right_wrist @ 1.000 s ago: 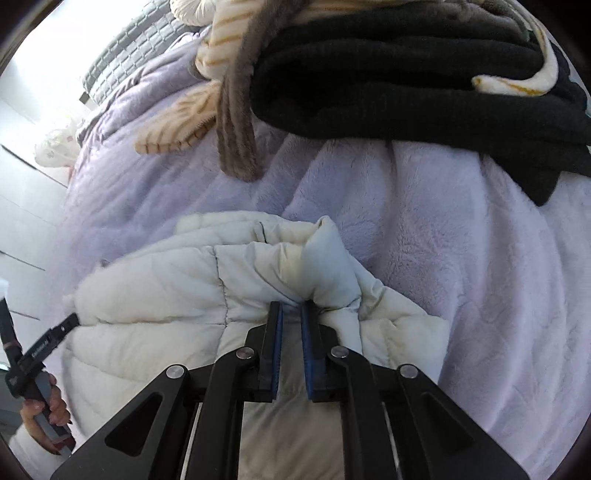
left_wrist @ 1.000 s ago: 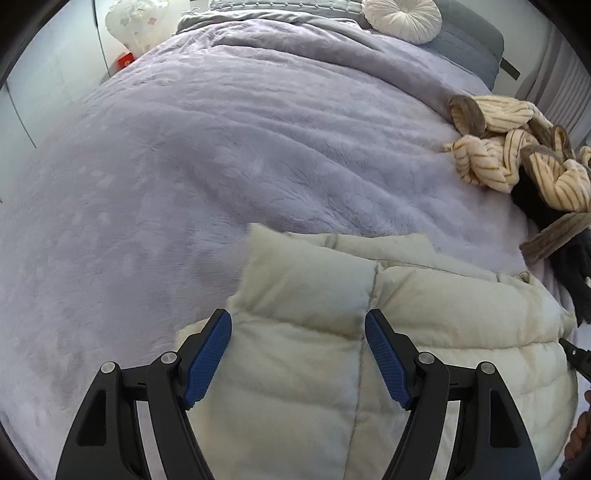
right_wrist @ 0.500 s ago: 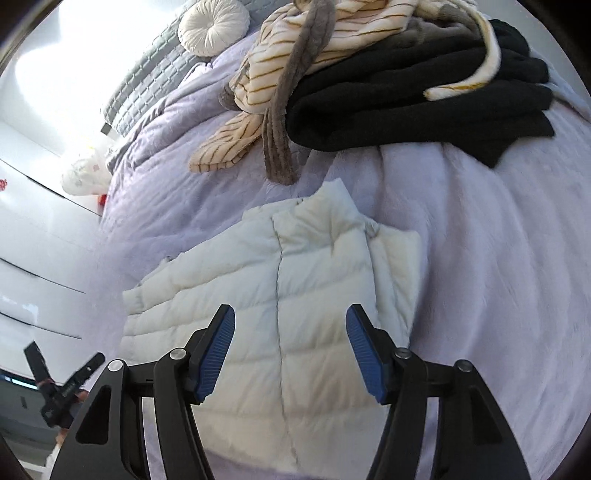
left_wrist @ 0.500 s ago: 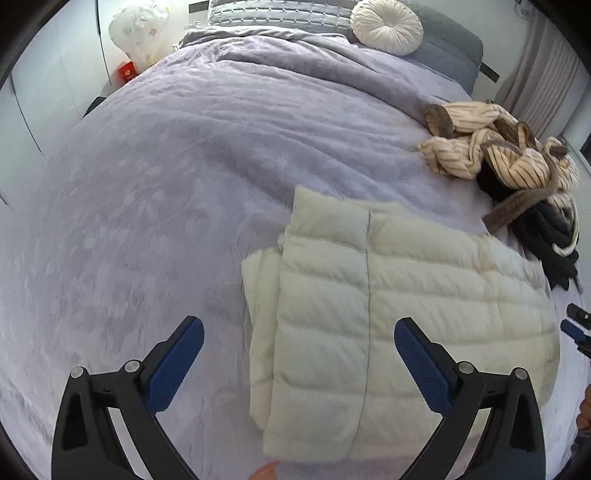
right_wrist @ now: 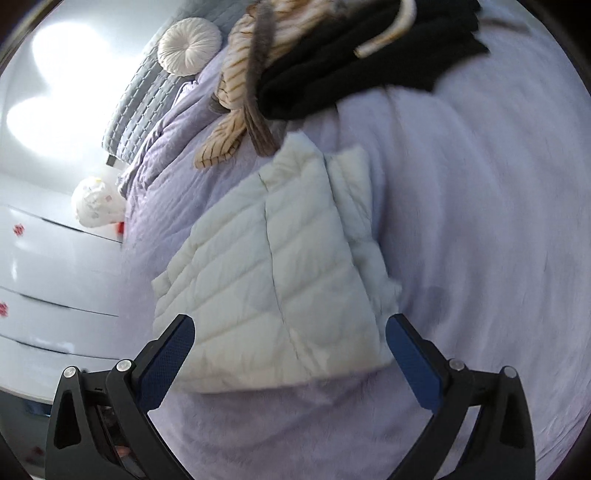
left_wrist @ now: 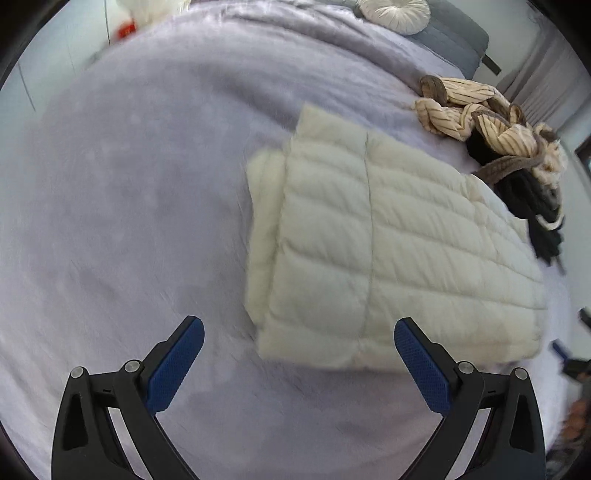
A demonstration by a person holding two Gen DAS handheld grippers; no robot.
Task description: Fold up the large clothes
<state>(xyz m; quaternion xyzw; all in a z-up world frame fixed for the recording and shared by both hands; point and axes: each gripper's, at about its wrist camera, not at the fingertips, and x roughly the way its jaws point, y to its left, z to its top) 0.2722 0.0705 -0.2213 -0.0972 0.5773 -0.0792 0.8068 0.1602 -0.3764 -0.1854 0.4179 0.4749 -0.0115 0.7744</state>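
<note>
**Tongs released above a folded puffer jacket**

Left tongs (left_wrist: 299,360): jaws spread wide, nothing between them, hanging over bare bedspread (left_wrist: 129,221) just near of the jacket. Right tongs (right_wrist: 290,354): jaws have just been opening and now stand wide, also empty; the jacket's near edge shows between them but no pad touches it. The cream quilted jacket (left_wrist: 388,251) lies flat on the bed, folded to a rough rectangle, with a narrower layer showing along its left side in the left wrist view. Farther right, close to the jacket's far corner, sits a heap of unfolded clothes (left_wrist: 517,147): striped cream fabric over black. A round cushion (left_wrist: 395,14) rests at the far end. Risk, as judged: the padded filling may spring the fold open once unweighted; reaching for the heap could drag the jacket's far corner.
</note>
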